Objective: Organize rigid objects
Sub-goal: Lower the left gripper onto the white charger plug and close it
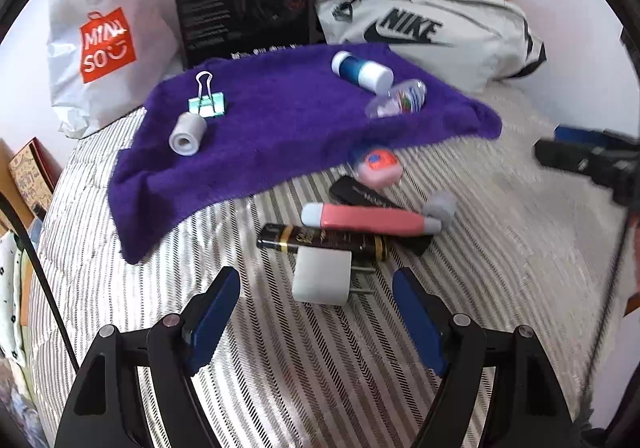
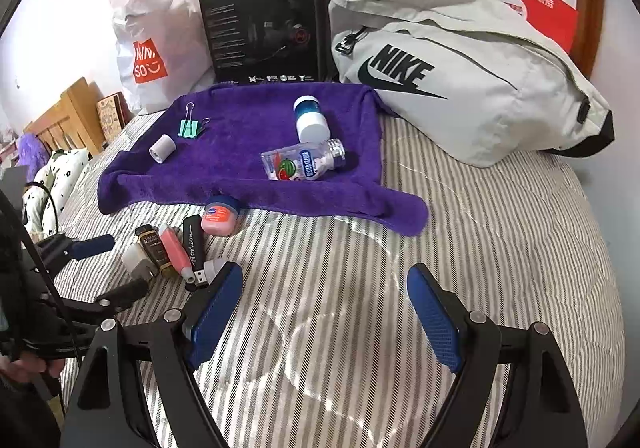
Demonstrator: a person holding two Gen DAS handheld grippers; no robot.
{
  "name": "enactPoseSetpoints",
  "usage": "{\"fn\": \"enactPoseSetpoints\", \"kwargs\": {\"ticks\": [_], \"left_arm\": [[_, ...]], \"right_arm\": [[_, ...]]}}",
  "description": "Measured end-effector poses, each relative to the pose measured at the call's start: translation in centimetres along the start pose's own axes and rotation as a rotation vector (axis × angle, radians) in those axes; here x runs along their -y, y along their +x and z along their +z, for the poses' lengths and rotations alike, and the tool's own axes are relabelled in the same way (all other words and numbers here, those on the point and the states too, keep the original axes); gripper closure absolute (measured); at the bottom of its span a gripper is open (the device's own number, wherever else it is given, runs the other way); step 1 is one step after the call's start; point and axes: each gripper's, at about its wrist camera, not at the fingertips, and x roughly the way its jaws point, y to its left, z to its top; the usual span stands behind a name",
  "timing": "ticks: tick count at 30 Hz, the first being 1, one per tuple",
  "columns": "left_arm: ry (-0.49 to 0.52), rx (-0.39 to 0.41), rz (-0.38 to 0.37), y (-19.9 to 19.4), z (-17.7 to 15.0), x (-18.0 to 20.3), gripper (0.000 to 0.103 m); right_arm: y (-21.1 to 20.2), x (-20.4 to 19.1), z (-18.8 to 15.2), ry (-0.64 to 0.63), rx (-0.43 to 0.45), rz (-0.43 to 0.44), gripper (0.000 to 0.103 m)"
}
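Two grippers, both w/ fingers spread apart and nothing between them. Left gripper point(image 1: 316, 284) hangs low over the striped bedcover point(image 1: 500, 288), and the white plug adapter point(image 1: 321, 275) lies straight ahead in line w/ the gap, just beyond the fingertips, prongs pointing to the right in the left wrist view. No contact yet as far as I can tell.

Right behind the adapter, touching or nearly so: dark brown tube point(image 1: 324, 242), pink tube point(image 1: 370, 219), black USB stick point(image 1: 362, 194), all lying roughly crosswise to the left gripper's line of reach. Small pink jar point(image 1: 377, 166) sits at the edge of the purple towel point(image 1: 260, 140).

Right gripper point(image 2: 324, 288) is over bare cover; that pile is off to its left, so the left one is clearly nearer and better lined up.

On the towel, well apart from the pile: green binder clip point(image 1: 207, 102), grey tape roll point(image 1: 187, 133), blue-and-white bottle point(image 1: 362, 71), clear candy bottle point(image 1: 396, 99).

Judgement: adapter is the next pick for the left gripper, then onto the towel w/ the others. Risk: bumping the brown tube just behind it.
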Motion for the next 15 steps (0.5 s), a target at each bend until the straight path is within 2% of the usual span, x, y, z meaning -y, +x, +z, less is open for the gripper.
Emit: {"fn": "enactPoseSetpoints", "kwargs": {"ticks": [5,7,9,11,15], "left_arm": [[0.069,-0.004,0.024,1.2,-0.4,1.1,0.026],[0.062,-0.005,0.012,1.4,-0.5,1.2,0.028],[0.037,-0.001,-0.034,1.4,-0.4,0.9,0.053],[0.012,0.008,-0.036,1.3,-0.5,0.7,0.060],[0.003,0.015,-0.051,1.1,-0.7,0.4,0.060]], "right_arm": [[0.2,0.5,-0.5,0.006,-0.011,-0.016,0.019],[0.4,0.7,-0.6,0.009,-0.018,-0.016,0.019],[0.6,0.7,-0.8,0.012,-0.022,-0.010,0.019],[1.0,0.5,-0.8,0.013,-0.027,0.010,0.019],[2.1,-0.8,-0.9,0.004,-0.044,0.074,0.019]]}}
